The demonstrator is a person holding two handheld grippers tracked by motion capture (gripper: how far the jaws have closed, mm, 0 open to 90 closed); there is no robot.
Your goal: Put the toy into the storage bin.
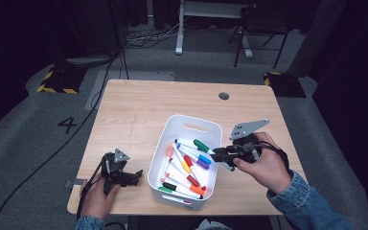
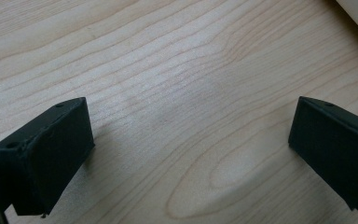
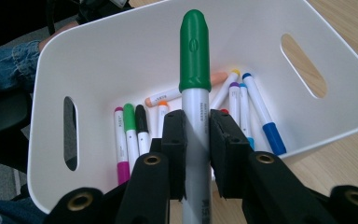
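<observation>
Two black jaws of the right tool (image 3: 196, 140) rise closest to the lens in the right gripper view, clenched on the white barrel of a green-capped marker (image 3: 194, 51). Its long axis runs straight along the jaws, cap end pointing away from the hand and toward the white bin (image 3: 98, 51).

Largest in the scene is the pale wood worktop (image 1: 134, 110). The white bin (image 1: 175, 127) sits on it near the person's edge, between the two hands, open side up, with slot handles in its short walls. A loose heap of coloured markers (image 1: 184, 167) lies across its floor at mixed angles.

From above, the right tool (image 1: 219, 154) sits at the bin's right rim, and the held marker (image 1: 201, 145) reaches leftward over the interior. So the bin lies directly ahead of the marker's cap, and the right hand is the nearer one for any drop or lift.

Resting on the worktop left of the bin, the left tool (image 1: 135, 175) is released, its jaws (image 2: 186, 154) wide apart over bare wood with nothing between them.

Whether the held marker touches those beneath it is hard to judge; it looks clear of them. Its tail end is hidden behind the jaws, and lower markers are partly covered.
</observation>
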